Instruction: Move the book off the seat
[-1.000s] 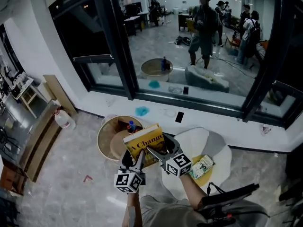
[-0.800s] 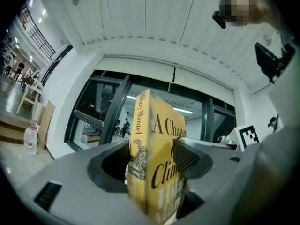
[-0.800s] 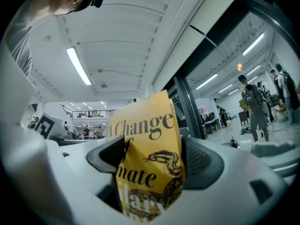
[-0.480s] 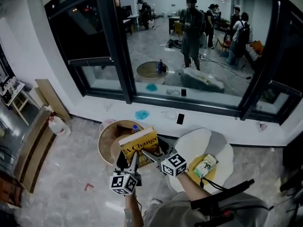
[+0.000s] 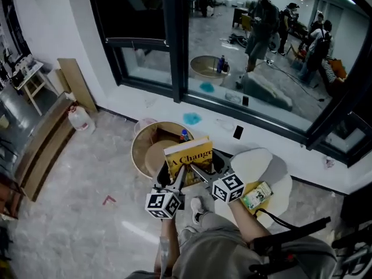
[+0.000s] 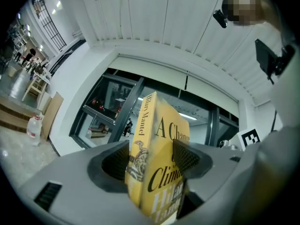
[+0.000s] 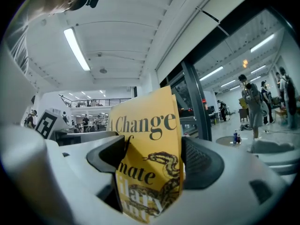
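We see a round tan table point(image 5: 141, 150) with a raised rim on the floor. Inside it a small blue-capped bottle point(image 5: 183, 135) stands near the rim at 2 o'clock, beside a paler disc point(image 5: 156, 160) that we cannot identify. At 3 o'clock from the table is the white seat point(image 5: 258, 163), and a green-and-white packet point(image 5: 257, 195) lies on its near part. A white jug point(image 5: 80, 120) stands by the wall, well apart, at 10 o'clock from the table.

Our two forearms come up from the 6 o'clock edge of the head view, close together. The marker cubes face up and both sets of jaws aim toward 12 o'clock.

The left gripper point(image 6: 150, 157) is clamped on the yellow book point(image 5: 189, 157). One pad presses the spine side and the other the front cover, low on the volume. The right gripper point(image 7: 152, 159) is closed on the same book, with its pads on the two faces at the bottom edge.

The book stands upright, just beyond the jaw tips at 12 o'clock from both grippers, cover toward us. It is held in the air, clear of the seat. In the head view it hangs over the table's 3 o'clock rim, at 9 o'clock from the seat.
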The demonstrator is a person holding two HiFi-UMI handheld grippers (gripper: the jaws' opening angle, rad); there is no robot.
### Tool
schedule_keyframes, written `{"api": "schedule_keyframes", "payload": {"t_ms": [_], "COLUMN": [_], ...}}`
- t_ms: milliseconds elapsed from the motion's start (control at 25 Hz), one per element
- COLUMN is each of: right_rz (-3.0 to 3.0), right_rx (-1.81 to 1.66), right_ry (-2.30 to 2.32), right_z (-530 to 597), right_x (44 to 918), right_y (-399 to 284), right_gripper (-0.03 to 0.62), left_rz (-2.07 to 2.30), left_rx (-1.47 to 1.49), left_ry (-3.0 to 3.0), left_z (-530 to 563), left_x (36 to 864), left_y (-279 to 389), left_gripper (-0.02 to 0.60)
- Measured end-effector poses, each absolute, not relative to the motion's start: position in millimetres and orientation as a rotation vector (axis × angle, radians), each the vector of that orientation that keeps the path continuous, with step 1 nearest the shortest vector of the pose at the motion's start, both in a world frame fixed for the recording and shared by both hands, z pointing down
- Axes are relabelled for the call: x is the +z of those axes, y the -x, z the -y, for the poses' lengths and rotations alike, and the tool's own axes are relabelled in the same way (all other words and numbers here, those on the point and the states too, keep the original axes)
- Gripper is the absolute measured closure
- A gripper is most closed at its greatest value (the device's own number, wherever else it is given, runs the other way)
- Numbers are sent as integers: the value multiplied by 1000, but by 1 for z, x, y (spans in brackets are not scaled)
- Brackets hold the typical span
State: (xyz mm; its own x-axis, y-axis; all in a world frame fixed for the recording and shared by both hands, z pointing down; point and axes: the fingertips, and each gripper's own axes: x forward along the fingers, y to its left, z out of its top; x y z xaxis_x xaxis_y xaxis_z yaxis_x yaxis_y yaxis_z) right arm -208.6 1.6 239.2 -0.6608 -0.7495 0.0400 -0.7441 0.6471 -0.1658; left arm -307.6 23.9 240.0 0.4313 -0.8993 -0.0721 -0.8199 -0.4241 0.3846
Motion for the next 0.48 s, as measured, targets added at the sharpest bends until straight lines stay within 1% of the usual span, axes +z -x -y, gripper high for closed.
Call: {"api": "schedule_keyframes", "payload": {"t_ms": [480], "right_rz": [-2945], "right_rx": [-398], "right_ry": [956], "right_z": [60], "right_x": [287], "right_y": [319], "right_gripper": [210], "left_rz": [1753], "left_rx": [-298], "left_ry": [-2224], "left_z": [17], "left_x": [280], "left_y": [410], "left_gripper": [278]}}
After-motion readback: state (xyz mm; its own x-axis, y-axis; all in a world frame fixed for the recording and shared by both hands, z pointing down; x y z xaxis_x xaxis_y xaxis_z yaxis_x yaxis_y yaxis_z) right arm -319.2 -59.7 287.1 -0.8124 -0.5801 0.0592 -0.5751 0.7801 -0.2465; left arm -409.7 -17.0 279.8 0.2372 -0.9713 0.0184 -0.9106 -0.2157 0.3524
